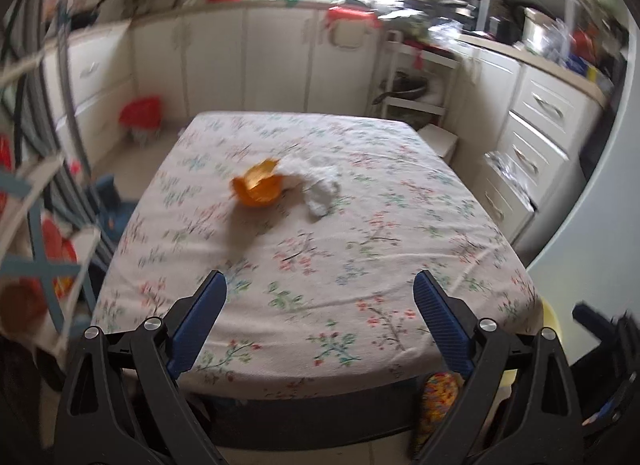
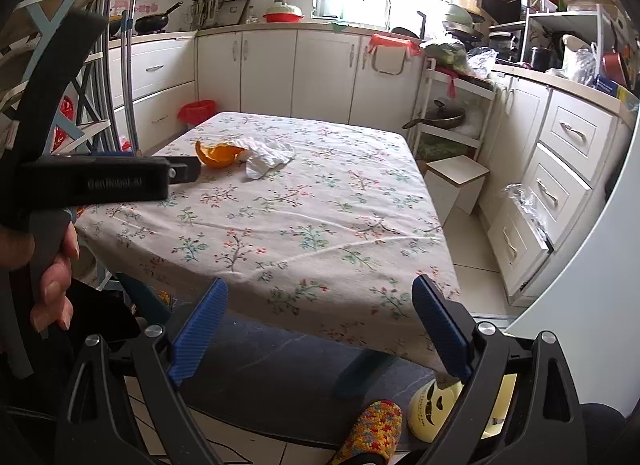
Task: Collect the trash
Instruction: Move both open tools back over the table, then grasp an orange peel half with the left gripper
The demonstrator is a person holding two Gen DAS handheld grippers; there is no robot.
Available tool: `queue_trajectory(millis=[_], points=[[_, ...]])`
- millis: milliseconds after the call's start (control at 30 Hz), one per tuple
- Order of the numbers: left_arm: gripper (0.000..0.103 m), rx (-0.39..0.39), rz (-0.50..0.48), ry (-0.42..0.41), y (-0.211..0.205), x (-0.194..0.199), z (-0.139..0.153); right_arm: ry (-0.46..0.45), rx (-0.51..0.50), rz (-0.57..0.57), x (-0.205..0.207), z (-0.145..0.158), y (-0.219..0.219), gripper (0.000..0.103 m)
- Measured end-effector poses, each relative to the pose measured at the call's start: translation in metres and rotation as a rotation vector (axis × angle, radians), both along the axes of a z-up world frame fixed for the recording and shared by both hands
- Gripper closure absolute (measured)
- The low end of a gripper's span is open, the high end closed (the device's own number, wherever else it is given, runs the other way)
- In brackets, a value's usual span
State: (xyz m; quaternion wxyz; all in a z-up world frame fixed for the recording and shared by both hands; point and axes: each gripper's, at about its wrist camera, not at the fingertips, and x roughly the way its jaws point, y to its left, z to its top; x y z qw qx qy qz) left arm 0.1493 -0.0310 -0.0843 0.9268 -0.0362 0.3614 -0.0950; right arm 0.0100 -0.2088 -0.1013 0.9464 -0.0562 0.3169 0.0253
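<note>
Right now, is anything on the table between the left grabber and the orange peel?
No. In the left wrist view, only bare flowered tablecloth lies between the open left gripper and the orange peel. The white tissue sits beside the peel.

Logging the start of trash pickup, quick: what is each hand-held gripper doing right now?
Left hand-held gripper: open, holding nothing.
Right hand-held gripper: open, holding nothing.

Orange peel (image 2: pixel 219 155) touching crumpled tissue (image 2: pixel 267 157), tabletop.
</note>
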Motion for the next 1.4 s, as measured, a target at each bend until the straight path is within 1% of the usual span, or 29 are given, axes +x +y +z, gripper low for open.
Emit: queue_trajectory(millis=[100,167,367,467,667,867,1100,1167,1267,1333,1400], points=[[0.013,-0.030,0.059,0.015,0.019,0.007,-0.003,0.004,0.001,0.013,0.004,-0.001,0.005,0.014],[0.013,-0.032,0.079,0.017,0.025,0.010,-0.004,0.007,0.000,0.022,0.008,-0.002,0.009,0.014],[0.013,-0.032,0.078,0.032,0.030,0.018,-0.006,0.018,0.003,0.040,0.018,-0.005,0.018,0.014],[0.013,-0.045,0.080,0.042,0.033,0.022,-0.007,0.024,0.010,0.049,0.022,-0.007,0.022,0.014],[0.013,-0.113,0.118,0.072,0.050,0.024,-0.010,0.034,0.016,0.069,0.026,-0.008,0.033,0.014],[0.013,-0.151,0.149,0.087,0.059,0.026,-0.013,0.045,0.007,0.075,0.027,-0.011,0.035,0.014],[0.013,-0.130,0.130,0.076,0.051,0.027,-0.012,0.039,0.013,0.054,0.024,-0.010,0.028,0.014],[0.013,-0.130,0.120,0.083,0.050,0.036,-0.010,0.037,0.015,0.050,0.024,-0.008,0.026,0.014],[0.013,-0.097,0.128,0.063,0.048,0.054,-0.004,0.036,0.014,0.054,0.024,-0.007,0.026,0.014],[0.013,-0.091,0.131,0.089,0.048,0.076,-0.008,0.042,0.008,0.058,0.026,-0.009,0.028,0.014],[0.013,-0.108,0.143,0.114,0.049,0.094,-0.014,0.044,0.005,0.062,0.028,-0.010,0.029,0.014]])
